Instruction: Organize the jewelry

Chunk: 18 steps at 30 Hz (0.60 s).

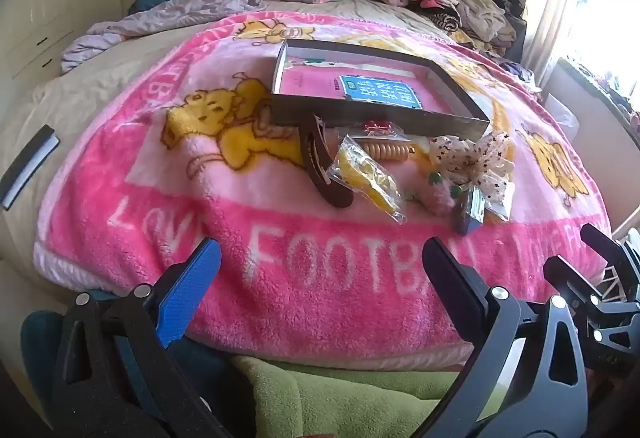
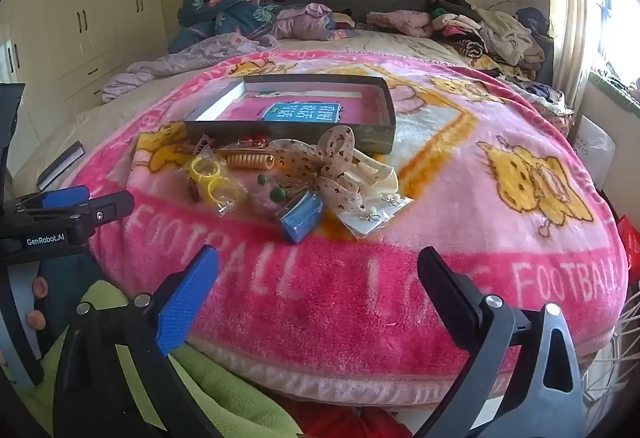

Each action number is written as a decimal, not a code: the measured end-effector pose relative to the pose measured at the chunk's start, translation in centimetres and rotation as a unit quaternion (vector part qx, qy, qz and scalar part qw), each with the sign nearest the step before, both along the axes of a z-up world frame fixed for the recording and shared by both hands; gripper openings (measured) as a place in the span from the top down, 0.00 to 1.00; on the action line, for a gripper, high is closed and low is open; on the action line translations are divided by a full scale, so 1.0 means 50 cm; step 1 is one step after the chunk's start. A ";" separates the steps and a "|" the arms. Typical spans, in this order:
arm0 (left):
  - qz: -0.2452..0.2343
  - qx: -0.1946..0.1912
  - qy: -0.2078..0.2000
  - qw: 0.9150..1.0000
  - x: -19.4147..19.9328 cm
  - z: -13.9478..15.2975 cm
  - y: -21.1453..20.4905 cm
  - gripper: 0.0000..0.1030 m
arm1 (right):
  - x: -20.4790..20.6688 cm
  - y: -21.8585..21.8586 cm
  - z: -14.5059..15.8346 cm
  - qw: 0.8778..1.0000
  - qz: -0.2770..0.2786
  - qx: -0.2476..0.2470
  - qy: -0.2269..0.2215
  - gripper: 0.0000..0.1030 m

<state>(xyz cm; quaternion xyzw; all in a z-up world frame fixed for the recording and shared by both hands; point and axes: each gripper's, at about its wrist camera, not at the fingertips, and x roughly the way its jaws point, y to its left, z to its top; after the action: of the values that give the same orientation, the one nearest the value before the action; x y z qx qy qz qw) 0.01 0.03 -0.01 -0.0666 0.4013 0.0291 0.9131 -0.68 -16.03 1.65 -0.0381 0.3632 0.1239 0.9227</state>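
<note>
A shallow dark box (image 1: 380,114) (image 2: 280,130) with a pink book inside lies on the pink blanket. In front of it sits a heap of hair and jewelry pieces: a brown claw clip (image 1: 320,166), a bag of yellow rings (image 1: 368,178) (image 2: 212,178), an orange spiral tie (image 2: 250,160), a spotted ribbon bow (image 1: 472,158) (image 2: 332,162), a small blue box (image 2: 302,218) and an earring card (image 2: 376,216). My left gripper (image 1: 324,266) hangs open near the blanket's front edge, nothing between its fingers. My right gripper (image 2: 320,274) is open too, short of the heap.
The pink blanket (image 2: 440,198) covers the bed's near end. Piled clothes (image 2: 480,26) and bedding (image 2: 240,14) lie along the headboard. Cupboards (image 2: 80,18) stand left, a bright window right. Green cloth (image 1: 340,398) lies below the grippers.
</note>
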 end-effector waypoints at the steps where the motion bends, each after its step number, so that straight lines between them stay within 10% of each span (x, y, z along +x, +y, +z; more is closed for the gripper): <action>1: 0.000 -0.001 0.000 1.000 0.000 0.000 0.000 0.10 | -0.001 -0.001 0.000 1.000 0.000 0.000 0.003 0.06; 18: -0.002 -0.007 0.002 1.000 0.012 0.024 0.001 0.10 | -0.007 0.000 0.006 1.000 -0.002 0.000 -0.009 0.06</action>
<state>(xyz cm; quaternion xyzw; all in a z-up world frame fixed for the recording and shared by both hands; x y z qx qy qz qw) 0.63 0.07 1.20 -0.0725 0.4037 0.0245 0.9117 -1.05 -16.05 1.95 -0.0386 0.3548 0.1221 0.9261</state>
